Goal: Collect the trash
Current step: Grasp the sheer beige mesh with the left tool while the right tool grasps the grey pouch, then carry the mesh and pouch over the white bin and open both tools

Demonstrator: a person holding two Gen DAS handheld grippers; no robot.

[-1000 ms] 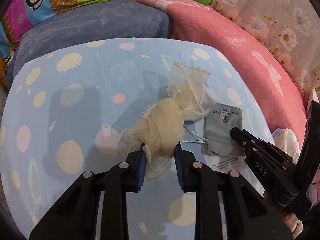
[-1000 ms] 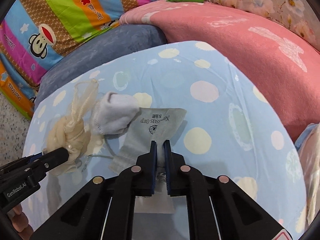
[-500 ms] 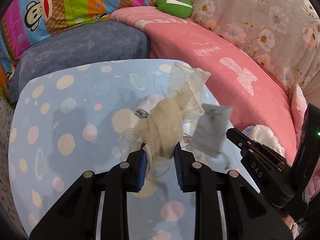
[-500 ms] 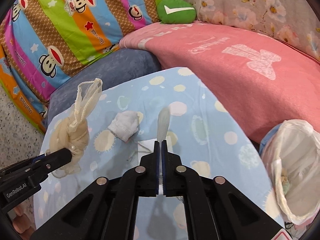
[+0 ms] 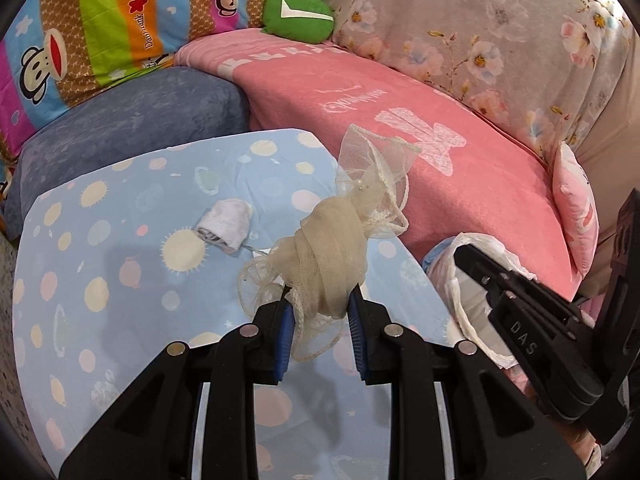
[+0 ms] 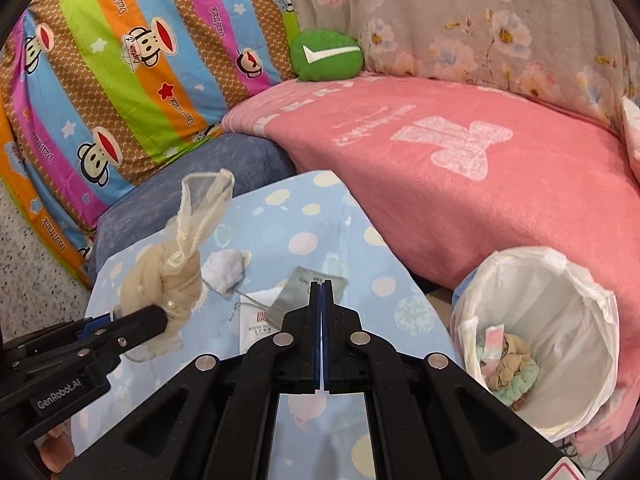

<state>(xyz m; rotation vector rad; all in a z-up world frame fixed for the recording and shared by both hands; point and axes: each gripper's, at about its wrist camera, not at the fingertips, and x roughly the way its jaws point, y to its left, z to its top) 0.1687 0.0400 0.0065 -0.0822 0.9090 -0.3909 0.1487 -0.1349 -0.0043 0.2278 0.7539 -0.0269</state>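
My left gripper [image 5: 319,306] is shut on a knotted cream mesh bundle [image 5: 334,256] and holds it above the blue dotted sheet [image 5: 120,280]; the bundle also shows in the right wrist view [image 6: 168,280]. My right gripper [image 6: 321,288] is shut on a grey pouch [image 6: 298,294] that hangs from its tips above the sheet. A white crumpled tissue [image 5: 226,230] lies on the sheet, also in the right wrist view [image 6: 224,268]. A white tag [image 6: 256,326] lies under the pouch. The white-lined trash bin [image 6: 552,320] stands at the right, with rags inside.
A pink blanket [image 6: 460,168] covers the sofa behind the bin. A blue-grey cushion [image 5: 132,124], a striped monkey pillow [image 6: 120,60] and a green plush [image 6: 326,54] sit at the back. The right gripper's body [image 5: 532,332] is over the bin in the left wrist view.
Both grippers have risen from the sheet with their loads. The grey pouch was lifted off the sheet, uncovering the white tag. The bin has come into view at the right.
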